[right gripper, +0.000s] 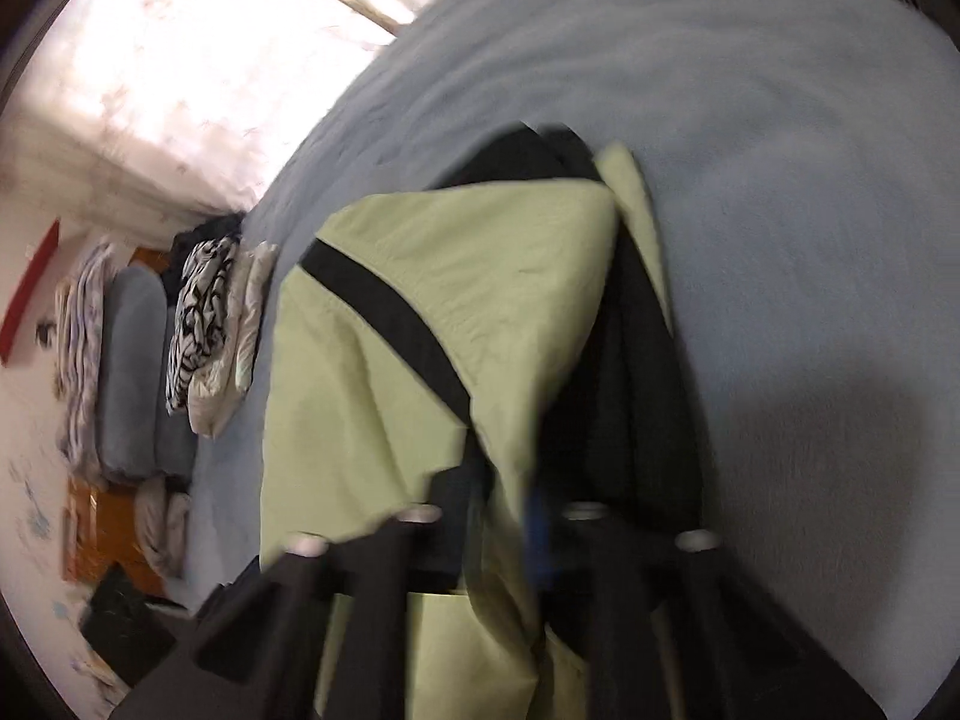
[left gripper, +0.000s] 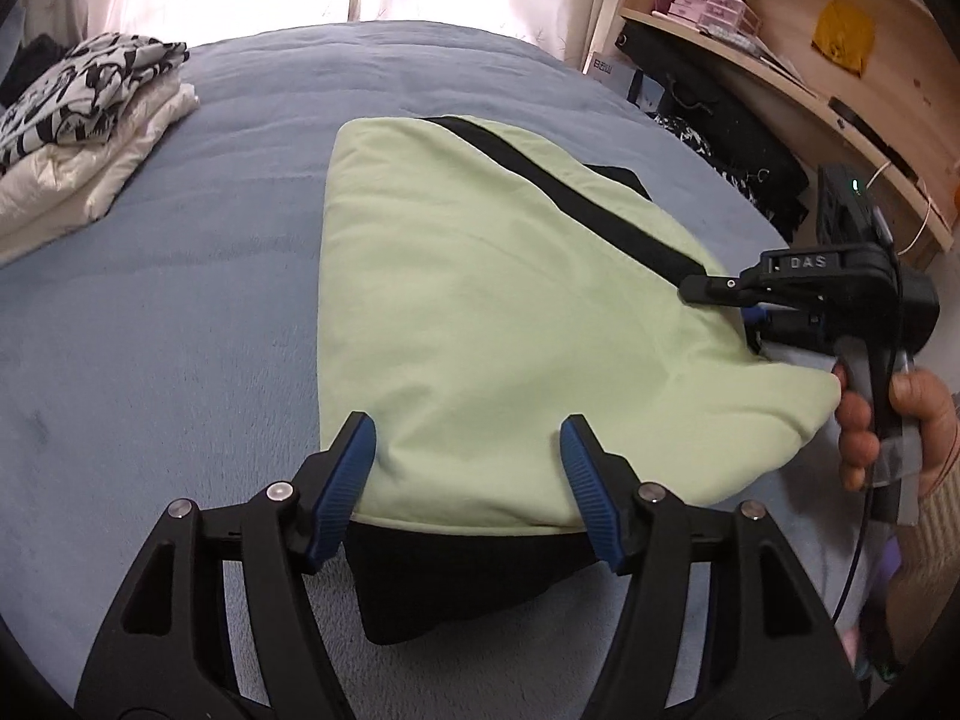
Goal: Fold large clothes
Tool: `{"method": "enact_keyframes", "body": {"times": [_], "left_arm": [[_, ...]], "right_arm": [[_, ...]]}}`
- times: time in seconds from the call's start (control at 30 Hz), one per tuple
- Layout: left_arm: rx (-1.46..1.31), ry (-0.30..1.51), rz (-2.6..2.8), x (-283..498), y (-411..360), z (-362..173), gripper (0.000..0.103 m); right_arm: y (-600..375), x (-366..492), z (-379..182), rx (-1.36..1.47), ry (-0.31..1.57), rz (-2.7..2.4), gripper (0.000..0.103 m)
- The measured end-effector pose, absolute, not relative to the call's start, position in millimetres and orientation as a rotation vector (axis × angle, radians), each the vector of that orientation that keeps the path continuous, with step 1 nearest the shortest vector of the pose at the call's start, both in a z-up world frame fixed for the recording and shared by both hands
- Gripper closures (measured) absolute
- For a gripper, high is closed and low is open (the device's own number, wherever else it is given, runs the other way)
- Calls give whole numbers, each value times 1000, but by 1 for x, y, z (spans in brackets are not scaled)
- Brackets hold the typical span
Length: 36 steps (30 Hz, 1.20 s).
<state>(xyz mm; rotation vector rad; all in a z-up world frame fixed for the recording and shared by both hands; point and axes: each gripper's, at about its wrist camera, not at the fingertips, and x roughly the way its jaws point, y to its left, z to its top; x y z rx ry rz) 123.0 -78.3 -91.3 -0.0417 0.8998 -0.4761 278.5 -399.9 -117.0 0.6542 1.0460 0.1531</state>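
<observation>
A pale green garment [left gripper: 480, 312] with a black diagonal stripe [left gripper: 570, 192] lies partly folded on the blue bed [left gripper: 150, 312]. Its black hem [left gripper: 450, 582] shows at the near edge. My left gripper [left gripper: 468, 426] is open, its blue pads on either side of the near green edge without pressing it. At the garment's right edge a hand [left gripper: 864, 420] holds my right gripper [left gripper: 699, 291]. In the blurred right wrist view, the right gripper [right gripper: 516, 510] is shut on a lifted fold of the green garment [right gripper: 420, 312], which hides its fingertips.
A stack of folded clothes [left gripper: 90, 120], patterned black and white on top, sits at the bed's far left. A wooden shelf unit [left gripper: 780, 60] and black bags [left gripper: 720, 132] stand beyond the right edge. Pillows [right gripper: 132, 372] lie at the head of the bed.
</observation>
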Motion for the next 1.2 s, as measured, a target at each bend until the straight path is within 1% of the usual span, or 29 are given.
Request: {"method": "enact_keyframes", "body": {"times": [0.07,0.1,0.17,0.27,0.33,0.4,0.57,0.63,0.73,0.8,0.83,0.87,0.9,1.0,1.03,1.07,1.1,1.13,1.2], "left_arm": [[-31,895,-487,120,-82,-90,42],[-21,887,-493,118,-84,-90,39],[3,869,-507,114,-90,-91,38],[74,848,-500,108,-105,-93,35],[149,832,-488,102,-117,-97,28],[192,822,-478,98,-123,-99,25],[194,817,-485,95,-125,-102,22],[185,820,-482,95,-125,-103,21],[172,816,-484,99,-122,-105,20],[174,812,-482,98,-122,-106,19],[177,811,-481,98,-123,-106,19],[177,809,-481,98,-123,-106,19],[174,809,-482,98,-123,-106,19],[174,804,-481,96,-123,-107,19],[175,803,-482,95,-124,-107,19],[176,803,-482,95,-124,-107,18],[177,803,-480,94,-125,-107,18],[176,804,-479,95,-125,-107,18],[170,805,-479,95,-124,-107,18]], "right_arm": [[-397,277,-87,534,936,149,99],[-395,278,-76,492,884,157,99],[-393,279,-61,410,847,143,99],[-392,289,-80,306,920,77,99],[-396,291,-102,293,976,52,99],[-404,289,-118,318,989,37,99],[-416,290,-120,369,985,51,99],[-425,293,-120,454,1002,87,99],[-444,299,-117,639,1020,130,85],[-449,308,-117,695,1016,125,64],[-452,313,-117,705,1011,116,60],[-456,321,-118,721,1015,116,53],[-459,328,-120,744,1025,121,51],[-464,349,-130,794,1048,90,51],[-460,357,-132,791,1041,81,51],[-457,364,-132,765,1037,83,59],[-451,370,-128,692,1030,72,88],[-444,376,-121,599,1022,53,98],[-436,378,-105,495,976,34,100]]}}
